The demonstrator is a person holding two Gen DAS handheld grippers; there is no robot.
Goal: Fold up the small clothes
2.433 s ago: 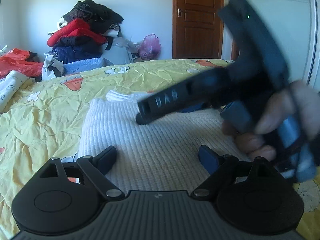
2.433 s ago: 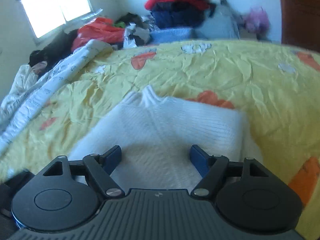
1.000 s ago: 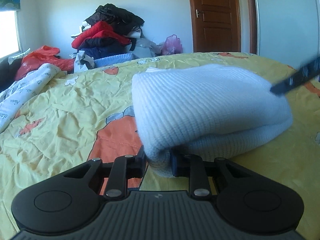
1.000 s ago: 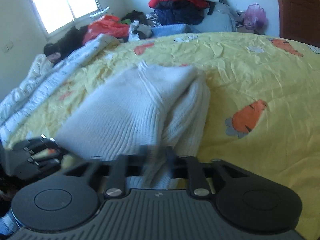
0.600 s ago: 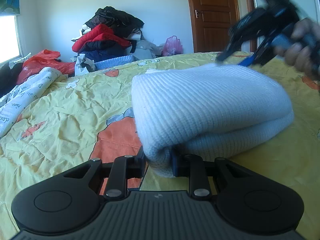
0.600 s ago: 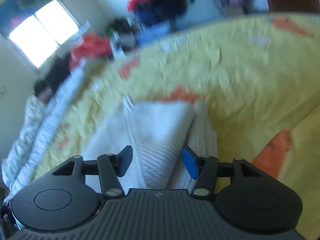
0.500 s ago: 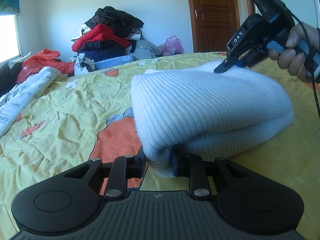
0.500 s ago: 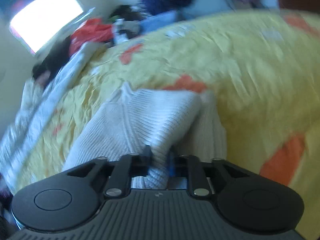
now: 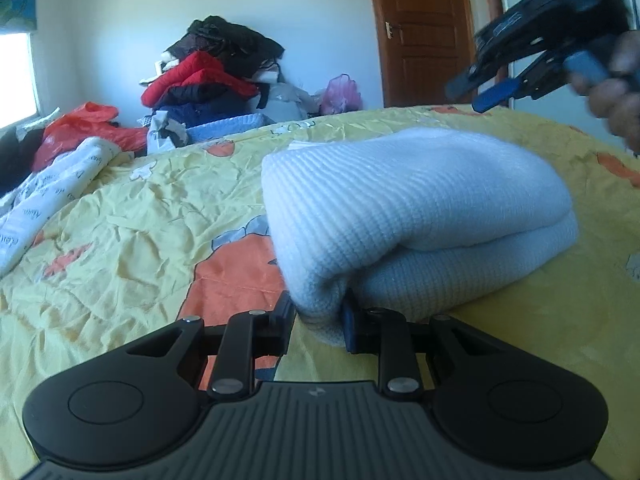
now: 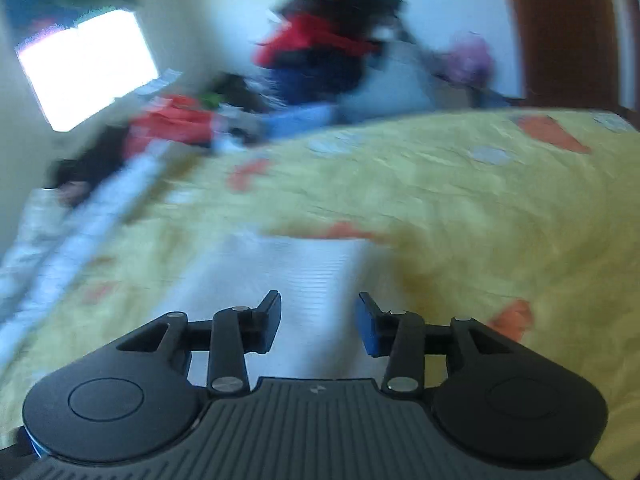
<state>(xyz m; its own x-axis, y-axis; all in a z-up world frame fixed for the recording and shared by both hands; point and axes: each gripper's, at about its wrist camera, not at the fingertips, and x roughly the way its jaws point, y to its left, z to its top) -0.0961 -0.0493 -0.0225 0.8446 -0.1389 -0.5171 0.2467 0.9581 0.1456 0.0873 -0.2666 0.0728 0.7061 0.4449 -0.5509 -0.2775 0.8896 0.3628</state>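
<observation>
Left wrist view: left gripper (image 9: pixel 318 320) pinches white sweater (image 9: pixel 412 204); right gripper (image 10: pixel 318 322) opening, empty; no legible writing.

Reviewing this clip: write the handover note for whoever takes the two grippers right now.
Left gripper: shut on the near corner of the white knit sweater.
Right gripper: jaws opening, nothing between them, raised above the sweater's far side.
Sweater lies folded double on the yellow bedsheet, top layer bulging over the lower one.
Done: the fold-over.
Left: release the left corner, flatten the bulge, probably square the edges.
</observation>
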